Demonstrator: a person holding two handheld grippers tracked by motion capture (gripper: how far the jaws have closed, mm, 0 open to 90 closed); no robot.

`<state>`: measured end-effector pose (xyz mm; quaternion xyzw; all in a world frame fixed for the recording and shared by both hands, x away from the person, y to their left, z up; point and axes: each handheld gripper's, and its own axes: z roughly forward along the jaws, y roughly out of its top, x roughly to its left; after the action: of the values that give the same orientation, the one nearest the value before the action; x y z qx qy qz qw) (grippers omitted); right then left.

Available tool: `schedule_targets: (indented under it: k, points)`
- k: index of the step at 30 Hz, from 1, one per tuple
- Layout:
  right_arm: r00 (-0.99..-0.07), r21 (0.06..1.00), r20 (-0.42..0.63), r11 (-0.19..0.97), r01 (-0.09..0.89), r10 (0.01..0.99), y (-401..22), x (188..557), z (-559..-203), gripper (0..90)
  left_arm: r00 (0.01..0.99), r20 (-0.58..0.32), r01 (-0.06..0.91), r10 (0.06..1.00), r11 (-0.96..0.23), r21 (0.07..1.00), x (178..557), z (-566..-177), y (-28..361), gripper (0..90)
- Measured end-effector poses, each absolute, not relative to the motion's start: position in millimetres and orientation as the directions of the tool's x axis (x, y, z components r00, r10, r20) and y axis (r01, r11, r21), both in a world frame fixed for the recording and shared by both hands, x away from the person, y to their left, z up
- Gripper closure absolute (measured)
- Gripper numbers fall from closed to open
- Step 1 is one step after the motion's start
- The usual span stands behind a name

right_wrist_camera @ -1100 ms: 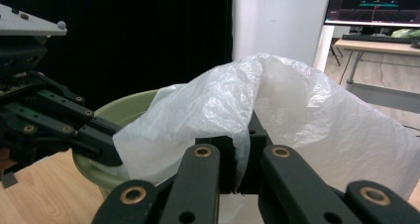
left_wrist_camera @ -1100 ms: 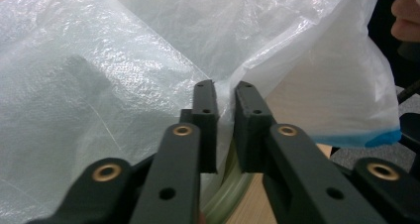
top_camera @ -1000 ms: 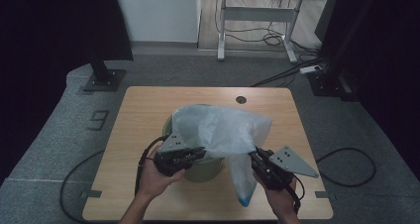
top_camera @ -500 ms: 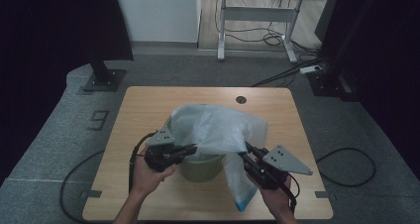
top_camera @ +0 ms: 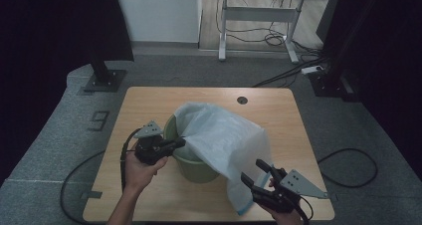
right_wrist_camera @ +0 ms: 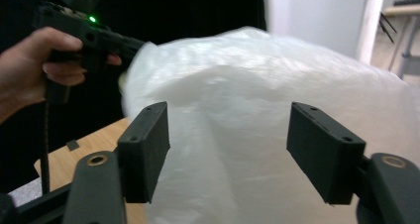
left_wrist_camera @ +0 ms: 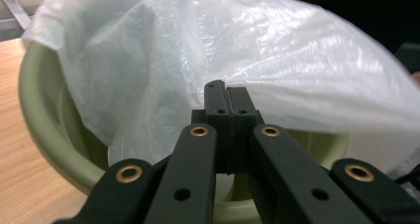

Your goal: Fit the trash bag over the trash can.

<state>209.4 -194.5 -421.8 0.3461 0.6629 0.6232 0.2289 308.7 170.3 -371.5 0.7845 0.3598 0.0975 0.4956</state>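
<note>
Lining the green bin (top_camera: 191, 165) with the white plastic bag (top_camera: 224, 140) looks to be the job here, and it is half done. The bin stands near the middle of the bench (top_camera: 149, 100), the bag draped over its rim and spilling down the right side to the bench top. The left gripper (top_camera: 175, 144) has its fingers (left_wrist_camera: 229, 110) pressed together at the bin's near-left rim, seemingly pinching the bag's edge, though the film between them is hard to make out. The right gripper (top_camera: 255, 172) hangs near the bag's trailing corner with fingers (right_wrist_camera: 148, 135) spread wide, gripping nothing. I'd judge the next move is for the right one to close on that loose edge and draw it over the rim.
</note>
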Motion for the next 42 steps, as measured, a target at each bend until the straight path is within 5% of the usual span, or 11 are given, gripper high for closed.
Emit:
schedule_targets:
  k: [34,37,42]
  points:
    - [-0.634,0.943,0.132,0.101,0.317,0.762,-135.4,201.7,-519.4,25.9,0.726,-0.218,0.477,0.652,-0.25,0.842,308.2,-373.5,175.5,89.8]
    - [-0.615,0.938,0.123,0.112,0.328,0.779,-133.7,204.9,-525.1,31.1,0.727,-0.218,0.476,0.651,-0.249,0.844,308.4,-372.8,176.3,89.9]
    - [-0.584,0.942,0.117,0.096,0.321,0.804,-136.7,205.9,-526.8,62.0,0.739,-0.216,0.473,0.638,-0.264,0.841,307.2,-373.9,176.2,89.8]
